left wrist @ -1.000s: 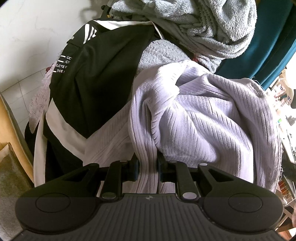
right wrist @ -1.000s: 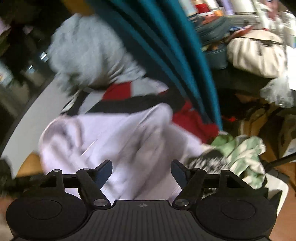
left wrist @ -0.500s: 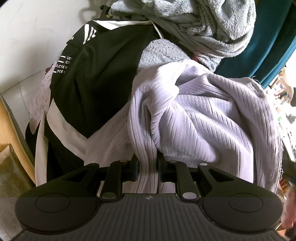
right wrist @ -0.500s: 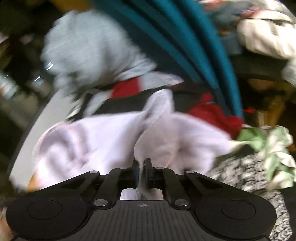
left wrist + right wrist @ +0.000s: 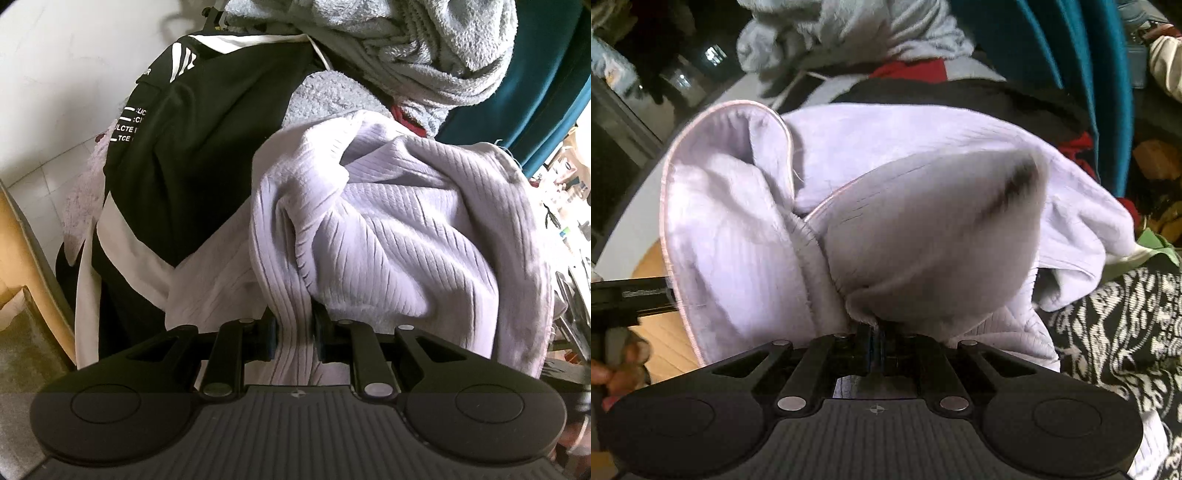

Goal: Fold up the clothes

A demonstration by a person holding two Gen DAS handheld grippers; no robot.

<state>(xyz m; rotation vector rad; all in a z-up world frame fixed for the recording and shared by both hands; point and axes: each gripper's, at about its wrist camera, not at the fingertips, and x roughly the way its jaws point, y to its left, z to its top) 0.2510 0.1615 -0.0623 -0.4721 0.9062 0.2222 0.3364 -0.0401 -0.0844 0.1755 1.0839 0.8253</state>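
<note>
A lilac ribbed garment (image 5: pixel 399 229) lies bunched on top of a heap of clothes. My left gripper (image 5: pixel 293 332) is shut on a thick fold of it at the near edge. In the right wrist view the same lilac garment (image 5: pixel 923 229) bulges up close to the lens, its pink-edged hem (image 5: pixel 786 147) curling at the left. My right gripper (image 5: pixel 875 343) is shut on a pinch of that cloth, fingers almost touching. The other gripper and a hand (image 5: pixel 613 373) show at the left edge of that view.
A black and white sports jacket (image 5: pixel 192 166) lies left of the lilac garment, a grey fleece (image 5: pixel 424 55) above it. A teal chair back (image 5: pixel 1082 66) stands behind. A black and white patterned cloth (image 5: pixel 1119 339) lies at right. White wall (image 5: pixel 66 66) at left.
My right gripper, open a second ago, closed on the lilac garment and has pulled the cloth up near the lens. The left gripper keeps its hold and has barely moved.
</note>
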